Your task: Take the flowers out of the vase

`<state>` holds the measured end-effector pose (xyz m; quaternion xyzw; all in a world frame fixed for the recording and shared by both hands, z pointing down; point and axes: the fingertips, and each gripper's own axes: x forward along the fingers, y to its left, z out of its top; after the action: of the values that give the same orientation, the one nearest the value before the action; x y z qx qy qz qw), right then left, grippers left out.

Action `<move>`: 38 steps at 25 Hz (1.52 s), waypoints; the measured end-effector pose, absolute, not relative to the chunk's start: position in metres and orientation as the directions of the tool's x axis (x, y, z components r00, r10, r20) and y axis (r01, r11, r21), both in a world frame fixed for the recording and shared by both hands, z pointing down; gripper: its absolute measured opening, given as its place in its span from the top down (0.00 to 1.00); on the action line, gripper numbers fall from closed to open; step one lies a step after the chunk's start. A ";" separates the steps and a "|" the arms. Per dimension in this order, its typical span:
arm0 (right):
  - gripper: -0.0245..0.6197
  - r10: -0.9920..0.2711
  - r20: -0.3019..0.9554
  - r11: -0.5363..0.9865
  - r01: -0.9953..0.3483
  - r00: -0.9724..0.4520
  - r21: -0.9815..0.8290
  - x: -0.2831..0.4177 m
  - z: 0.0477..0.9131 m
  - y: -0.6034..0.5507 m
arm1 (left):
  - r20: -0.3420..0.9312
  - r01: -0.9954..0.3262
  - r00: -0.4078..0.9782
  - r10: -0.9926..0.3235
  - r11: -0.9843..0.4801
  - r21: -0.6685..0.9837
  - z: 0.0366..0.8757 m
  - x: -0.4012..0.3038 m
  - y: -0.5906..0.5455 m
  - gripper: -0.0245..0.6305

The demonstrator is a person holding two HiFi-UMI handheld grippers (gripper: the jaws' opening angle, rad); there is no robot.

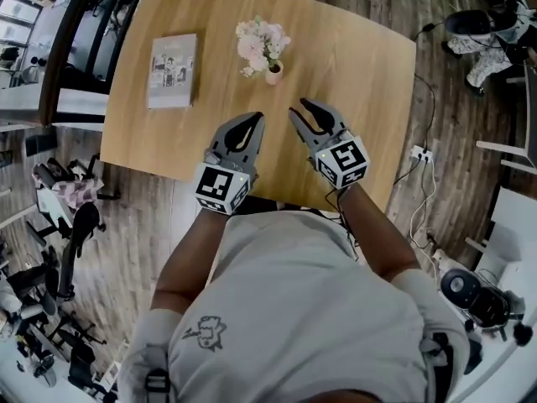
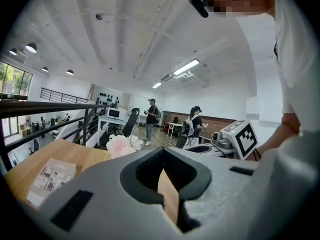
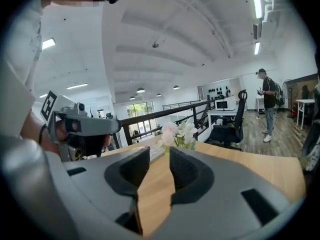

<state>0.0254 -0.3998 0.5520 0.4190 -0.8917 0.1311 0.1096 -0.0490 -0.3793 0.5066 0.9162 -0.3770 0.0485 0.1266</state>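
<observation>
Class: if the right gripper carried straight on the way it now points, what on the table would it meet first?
Probably the flowers in the vase: the right gripper has them framed between its open, empty jaws. Depth is unclear; it might touch the table first.

bright even light, fisheye-warped edges

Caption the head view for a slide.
Left gripper shut, right gripper open, both short of the flowers in their vase on the wooden table.
</observation>
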 end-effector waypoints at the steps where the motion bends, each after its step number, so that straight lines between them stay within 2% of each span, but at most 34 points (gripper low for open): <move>1: 0.76 -0.716 0.319 0.609 -0.779 -0.620 -0.147 0.023 0.560 -0.407 | 0.192 -0.700 0.714 -0.673 -0.687 0.196 0.512 -0.050 -0.385 0.96; 18: 0.68 -0.686 0.460 0.559 -0.813 -0.563 -0.161 0.008 0.656 -0.503 | 0.260 -0.674 0.739 -0.621 -0.684 0.280 0.575 -0.047 -0.433 0.96; 30: 0.66 -0.657 0.501 0.580 -0.802 -0.563 -0.142 -0.010 0.676 -0.530 | 0.277 -0.677 0.736 -0.618 -0.669 0.306 0.592 -0.047 -0.454 0.96; 38: 0.86 -0.663 0.498 0.590 -0.800 -0.559 -0.112 -0.007 0.674 -0.533 | 0.279 -0.693 0.720 -0.635 -0.654 0.302 0.590 -0.050 -0.448 0.96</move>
<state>-0.0071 -0.5330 0.6739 0.4217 -0.8673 0.1651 0.2067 -0.0504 -0.4481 0.5897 0.9064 -0.3664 0.0743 0.1965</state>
